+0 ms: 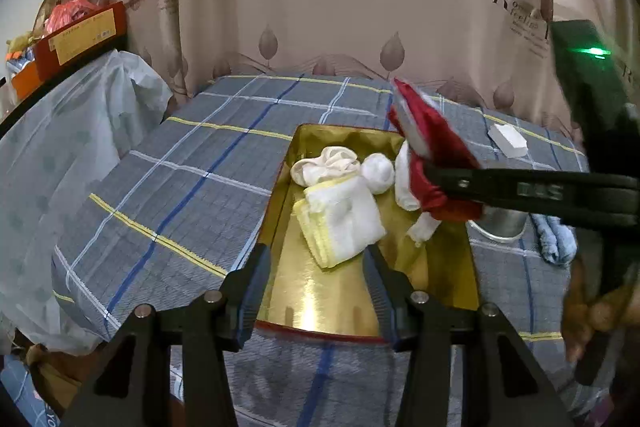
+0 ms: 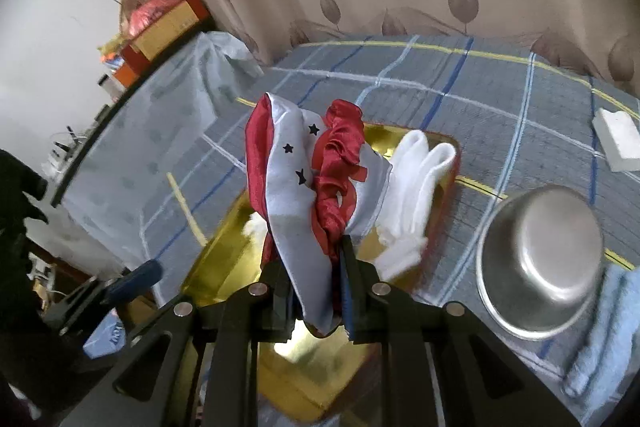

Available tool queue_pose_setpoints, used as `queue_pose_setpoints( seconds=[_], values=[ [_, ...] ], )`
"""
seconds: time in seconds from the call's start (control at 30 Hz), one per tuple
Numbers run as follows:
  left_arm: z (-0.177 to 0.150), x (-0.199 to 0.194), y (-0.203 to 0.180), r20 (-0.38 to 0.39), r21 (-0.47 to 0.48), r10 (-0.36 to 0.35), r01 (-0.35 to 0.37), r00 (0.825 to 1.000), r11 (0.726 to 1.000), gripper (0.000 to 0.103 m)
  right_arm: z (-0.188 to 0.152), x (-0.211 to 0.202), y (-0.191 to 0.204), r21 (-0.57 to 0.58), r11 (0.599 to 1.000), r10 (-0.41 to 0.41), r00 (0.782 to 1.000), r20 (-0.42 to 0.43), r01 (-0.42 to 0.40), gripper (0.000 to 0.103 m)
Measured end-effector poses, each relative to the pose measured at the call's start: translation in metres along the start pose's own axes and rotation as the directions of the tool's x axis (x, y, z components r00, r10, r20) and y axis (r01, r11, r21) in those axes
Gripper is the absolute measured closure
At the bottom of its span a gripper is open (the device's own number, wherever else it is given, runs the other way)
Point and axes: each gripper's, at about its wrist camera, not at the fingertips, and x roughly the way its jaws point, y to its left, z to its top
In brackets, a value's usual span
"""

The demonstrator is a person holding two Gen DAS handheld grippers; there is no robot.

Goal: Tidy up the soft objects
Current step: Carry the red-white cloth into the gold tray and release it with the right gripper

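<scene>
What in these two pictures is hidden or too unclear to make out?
- Left view: the metal bowl is mostly hidden behind the right tool and its red and white cloth.
- Right view: much of the gold tin lies behind that cloth.
- Right view: the blue towel is blurred and cut off by the edge.

Printed beige curtain (image 1: 320, 7) hangs behind a bed with a grey plaid sheet (image 1: 192, 171); white wall (image 2: 60, 39) left.
</scene>
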Motion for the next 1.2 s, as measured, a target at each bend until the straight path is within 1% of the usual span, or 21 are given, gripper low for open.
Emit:
queue_pose_setpoints(
  seconds=[0.2,0.33,0.47,0.53,0.6,0.67,0.7,0.77,0.83,0.97,1.1,1.2],
  values=[
    [-0.007,0.008,0.012,-0.038,-0.016,0.007,-0.008,0.999,1.0,0.054,0.006,0.026,0.003,-0.002,0.999,-0.032,0.999,-0.028,0.032,0.085],
    [-0.009,0.011,0.018,-0.059,-0.035,0.005,-0.007,0.998,0.999,0.054,0.006,0.038,0.01,-0.034,0.996,-0.08,0.996,-0.037,0.079,0.084],
    [-0.012,0.014,0.018,-0.082,-0.028,0.019,-0.021,0.996,0.999,0.054,0.006,0.047,0.011,-0.054,0.992,-0.114,0.992,-0.045,0.111,0.08],
    [-0.012,0.015,0.017,-0.085,-0.024,0.023,-0.025,0.996,0.999,0.054,0.005,0.046,0.012,-0.059,0.991,-0.123,0.992,-0.041,0.12,0.076],
    [-0.012,0.015,0.017,-0.083,-0.021,0.028,-0.029,0.996,0.999,0.054,0.005,0.044,0.013,-0.062,0.99,-0.126,0.992,-0.031,0.123,0.072],
    [-0.012,0.015,0.017,-0.083,-0.021,0.028,-0.029,0.996,0.999,0.054,0.006,0.04,0.015,-0.066,0.99,-0.13,0.991,-0.018,0.129,0.063],
    [-0.013,0.015,0.017,-0.085,-0.021,0.03,-0.032,0.996,0.999,0.054,0.006,0.039,0.015,-0.067,0.989,-0.136,0.991,-0.011,0.135,0.061],
    [-0.013,0.017,0.017,-0.094,-0.018,0.035,-0.037,0.995,0.999,0.054,0.007,0.036,0.015,-0.064,0.989,-0.135,0.991,-0.003,0.134,0.054],
    [-0.014,0.019,0.017,-0.103,-0.015,0.039,-0.041,0.994,0.999,0.054,0.006,0.03,0.015,-0.056,0.989,-0.135,0.991,0.009,0.136,0.05],
    [-0.015,0.02,0.015,-0.111,0.002,0.061,-0.061,0.992,0.998,0.054,0.004,0.014,0.014,-0.027,0.994,-0.105,0.993,0.059,0.107,0.039],
    [-0.017,0.021,0.015,-0.112,0.002,0.059,-0.06,0.992,0.998,0.054,0.001,-0.008,0.015,-0.012,0.997,-0.07,0.991,0.118,0.072,0.037],
    [-0.018,0.022,0.015,-0.118,0.006,0.063,-0.063,0.991,0.998,0.054,-0.005,-0.03,0.016,-0.006,0.999,-0.041,0.984,0.173,0.043,0.033]
  ],
)
